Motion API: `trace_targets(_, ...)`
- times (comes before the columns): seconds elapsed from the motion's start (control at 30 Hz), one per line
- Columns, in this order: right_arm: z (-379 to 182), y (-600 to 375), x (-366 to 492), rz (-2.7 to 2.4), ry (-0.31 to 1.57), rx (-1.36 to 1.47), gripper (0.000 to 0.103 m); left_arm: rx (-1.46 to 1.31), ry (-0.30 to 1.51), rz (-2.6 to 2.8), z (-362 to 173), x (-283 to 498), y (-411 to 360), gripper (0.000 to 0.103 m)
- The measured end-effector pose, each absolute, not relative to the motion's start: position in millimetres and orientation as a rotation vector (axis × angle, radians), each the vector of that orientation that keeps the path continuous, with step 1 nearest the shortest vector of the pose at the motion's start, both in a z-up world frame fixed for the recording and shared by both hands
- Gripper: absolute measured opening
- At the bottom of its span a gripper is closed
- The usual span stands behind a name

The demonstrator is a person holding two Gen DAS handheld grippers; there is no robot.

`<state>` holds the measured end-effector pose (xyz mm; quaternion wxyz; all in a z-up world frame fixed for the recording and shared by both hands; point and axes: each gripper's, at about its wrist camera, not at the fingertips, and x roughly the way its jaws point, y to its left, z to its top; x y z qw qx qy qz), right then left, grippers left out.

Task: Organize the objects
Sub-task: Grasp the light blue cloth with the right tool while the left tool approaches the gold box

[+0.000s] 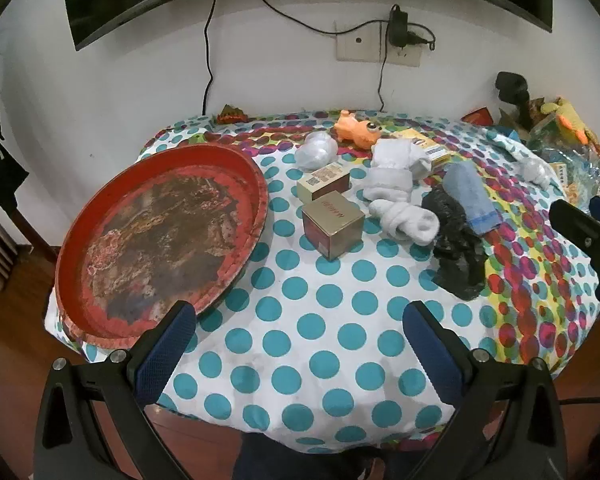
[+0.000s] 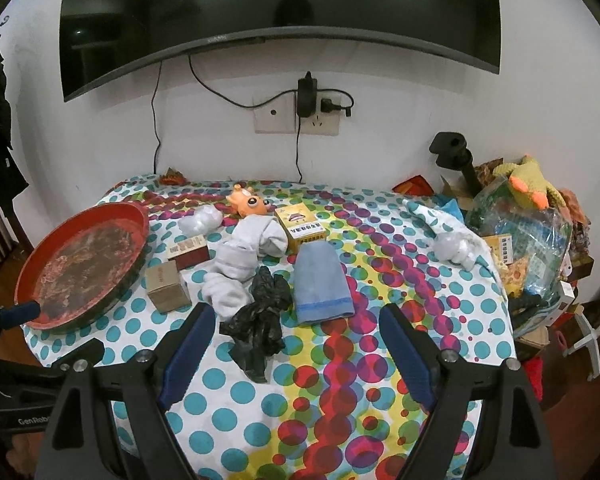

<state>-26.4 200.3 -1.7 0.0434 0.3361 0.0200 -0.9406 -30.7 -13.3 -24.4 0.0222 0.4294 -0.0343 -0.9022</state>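
A round red tray [image 1: 100,208] [image 2: 32,264] lies at the table's left edge. Beside it stand a gold box [image 1: 332,224] [image 2: 167,286] and a cream and maroon box [image 1: 323,181] [image 2: 188,252]. White rolled socks [image 1: 396,188] [image 2: 240,264], a crumpled black bag [image 1: 458,248] [image 2: 260,320], a blue cloth [image 1: 474,196] [image 2: 320,282], an orange toy [image 1: 358,128] [image 2: 248,202] and a yellow box [image 2: 300,226] lie in the middle. My left gripper [image 1: 300,320] hangs open over the near polka-dot cloth. My right gripper [image 2: 296,322] is open just short of the black bag and blue cloth.
A polka-dot tablecloth [image 1: 308,336] covers the round table against a white wall. Clear plastic wads [image 1: 315,151] [image 2: 456,250] lie on it. A cluttered pile with a plastic bag [image 2: 528,236] and a knitted toy sits at the right. A dark screen [image 2: 276,12] hangs above.
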Motion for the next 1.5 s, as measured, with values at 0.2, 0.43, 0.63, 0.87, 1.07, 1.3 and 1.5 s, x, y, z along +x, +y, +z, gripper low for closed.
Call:
trace_targets(0.2,-12.1,202.7,-39.6,-2.866,0.061,1.063,0.087,1.370,-0.110,-2.786,-33.4,-42.8,-12.4,0.103)
trace_targets(0.43,-25.9,207.2,-59.6,-2.857,0.056,1.109,0.087,1.403,-0.131,-2.777,-43.5,-55.5,-10.3,0.103)
trace_targets(0.63,-41.9,212.8,-84.3,-2.853,0.058,1.153,0.087,1.428,-0.150,-2.764,-55.0,-65.5,-11.0,0.103)
trace_targets(0.87,-58.6,220.1,-125.3,-2.844,0.064,1.200,0.086,1.436,-0.146,-2.772,-62.9,-77.0,-14.6,0.103)
trace_targets(1.07,-74.5,215.6,-161.3,-2.826,0.144,1.239,0.086,1.437,-0.171,-2.779,-68.1,-87.3,-14.1,0.103)
trace_targets(1.3,-90.9,210.9,-184.4,-2.800,0.175,1.263,0.086,1.430,-0.223,-2.815,-70.2,-96.9,-10.2,0.103)
trace_targets(1.5,-99.3,210.2,-193.6,-2.787,0.176,1.272,0.081,1.411,-0.326,-2.874,-68.2,-102.3,-1.7,0.103)
